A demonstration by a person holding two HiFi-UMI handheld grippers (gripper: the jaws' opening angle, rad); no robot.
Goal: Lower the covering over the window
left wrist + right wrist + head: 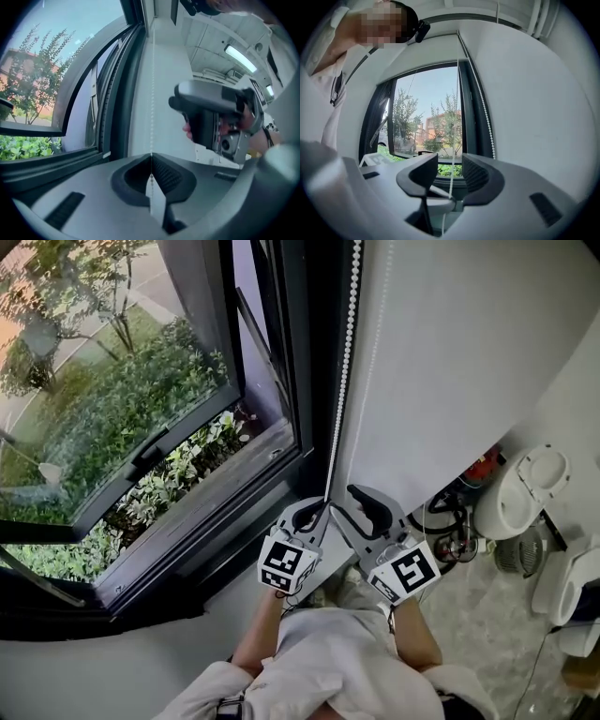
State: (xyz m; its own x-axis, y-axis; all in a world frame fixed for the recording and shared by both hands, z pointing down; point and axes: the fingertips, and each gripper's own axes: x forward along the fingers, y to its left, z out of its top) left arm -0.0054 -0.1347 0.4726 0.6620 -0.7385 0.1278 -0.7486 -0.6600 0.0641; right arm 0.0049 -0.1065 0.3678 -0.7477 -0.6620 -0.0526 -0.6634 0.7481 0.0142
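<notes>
A white bead chain (345, 352) hangs down beside the dark window frame (300, 381). My left gripper (317, 514) is shut on this chain, which runs up from its closed jaws (151, 161) along the frame. My right gripper (358, 510) is just to the right of it, with its jaws wide open. A thin strand of the chain (453, 140) passes between the right gripper's (450, 171) pads without being pressed. A second strand of beads (485, 117) hangs by the wall. The glass (426, 112) shows uncovered, with trees outside.
The window sash (141, 456) is tilted open outward over green shrubs. A white wall (450, 352) stands right of the chain. On the floor at the right are white appliances (523, 491), a small fan (518, 551) and cables (450, 512). The person's body fills the bottom.
</notes>
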